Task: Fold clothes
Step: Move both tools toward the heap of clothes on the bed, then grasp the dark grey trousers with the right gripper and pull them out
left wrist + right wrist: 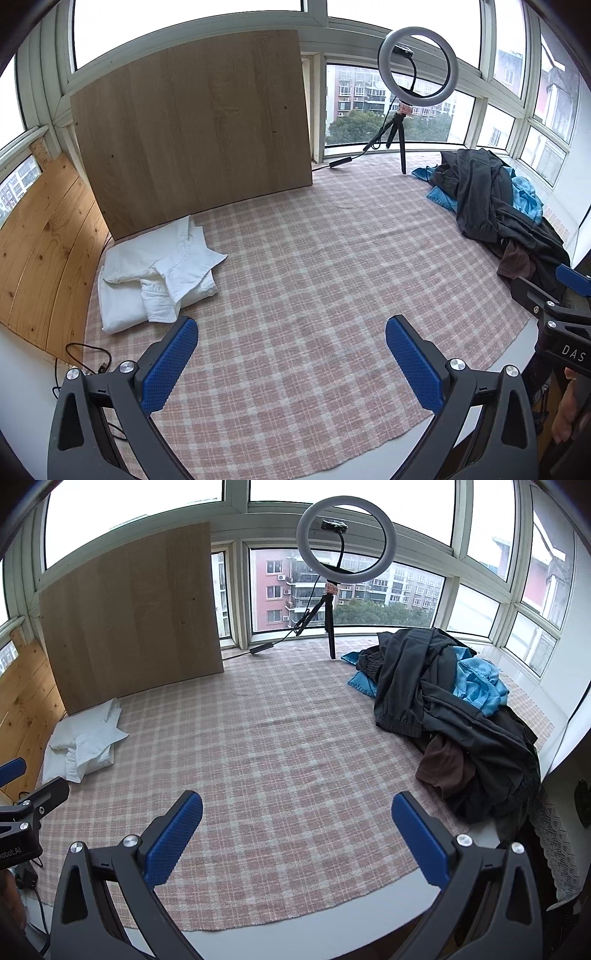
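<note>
While the left wrist view looks out over the checked cloth (pixel 295 258) on the bench, the left tongs (pixel 291 358) hang wide open above its near edge, with nothing between the blue pads. A white shirt (pixel 155 273) lies to their left, just beyond the left fingertip, tucked against a leaning wooden board (pixel 192 125). It's gathered into a thick bundle with the collar and a cuff on top, creased and not quite square. Far off to the right, the heap of dark clothes (pixel 491 206) sprawls along the right edge of the cloth, black fabric over bright blue, with a brown piece at its near end. The right tongs (pixel 569 288) peek in at the frame's right edge, close to that heap.

Over to the right wrist view: the right tongs (pixel 295 834) are spread wide too and hold nothing, poised over bare cloth. The heap (pixel 461 716) now sits ahead and to the right, its long axis running from the window toward the near edge, and the brown piece (pixel 447 764) is the part closest to the right fingertip. The white bundle (pixel 81 746) is well away at the left, near the left tongs (pixel 22 786).

So the right hand is nearer the loose heap and the left nearer the bundle. With the middle of the cloth bare, this fits either a pause between garments or the shirt waiting to be tidied. The heap looks soft, tangled and layered, so lifting one piece may drag others.
</note>
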`<state>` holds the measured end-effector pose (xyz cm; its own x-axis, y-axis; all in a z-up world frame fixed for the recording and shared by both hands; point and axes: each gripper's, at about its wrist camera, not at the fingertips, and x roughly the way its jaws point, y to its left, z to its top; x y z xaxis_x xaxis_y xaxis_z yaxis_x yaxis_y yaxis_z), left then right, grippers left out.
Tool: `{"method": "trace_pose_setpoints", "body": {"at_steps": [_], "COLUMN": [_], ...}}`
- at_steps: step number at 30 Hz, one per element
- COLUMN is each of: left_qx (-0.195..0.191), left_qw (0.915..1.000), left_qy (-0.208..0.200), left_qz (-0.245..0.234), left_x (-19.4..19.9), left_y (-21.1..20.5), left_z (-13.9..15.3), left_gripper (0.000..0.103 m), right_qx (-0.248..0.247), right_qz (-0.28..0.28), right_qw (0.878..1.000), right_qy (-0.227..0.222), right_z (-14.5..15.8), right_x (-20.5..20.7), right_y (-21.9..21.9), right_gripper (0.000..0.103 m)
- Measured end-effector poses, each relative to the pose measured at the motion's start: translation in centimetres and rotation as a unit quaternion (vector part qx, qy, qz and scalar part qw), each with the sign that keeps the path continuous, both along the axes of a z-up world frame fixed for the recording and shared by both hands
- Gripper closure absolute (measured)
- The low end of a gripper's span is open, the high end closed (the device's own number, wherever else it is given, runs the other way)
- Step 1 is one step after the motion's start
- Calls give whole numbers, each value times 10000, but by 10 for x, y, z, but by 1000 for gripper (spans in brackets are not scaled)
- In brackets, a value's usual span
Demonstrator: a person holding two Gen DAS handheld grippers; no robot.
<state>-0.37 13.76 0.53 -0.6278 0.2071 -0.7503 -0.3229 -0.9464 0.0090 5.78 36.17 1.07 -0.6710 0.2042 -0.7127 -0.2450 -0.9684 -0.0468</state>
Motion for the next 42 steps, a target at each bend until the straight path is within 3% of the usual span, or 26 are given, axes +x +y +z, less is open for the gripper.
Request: {"method": "trace_pose_setpoints", "body": {"at_steps": [11, 18, 29, 34, 39, 42], "left_qx": [135, 425, 528, 548, 267, 183], "left_qw": [9978, 9961, 9983, 9971, 9922, 9851], "left_qy": [-46, -96, -254, -308, -275, -374], "left_qz": [-643, -764, -35, 436, 1187, 1668], "left_x": [-6, -18, -42, -45, -39, -37], "left_y": [65, 109, 201, 223, 208, 184], "left_z": [2, 6, 14, 22, 27, 23], "left_gripper": [1, 1, 1, 1, 1, 1], "right_qx": [-14, -39, -196, -261, 51, 65], "right_qz": [-474, -745, 219, 653, 737, 830], "right_qw": [9989, 9963, 9988, 9969, 9961, 9924], "right_qy": [59, 432, 388, 359, -484, -910], "right_z": [3, 15, 18, 19, -27, -57], "right_x": [24, 25, -85, -136, -274, -327], "right_y": [71, 167, 328, 400, 390, 384], "right_gripper": [0, 0, 0, 0, 0, 3]}}
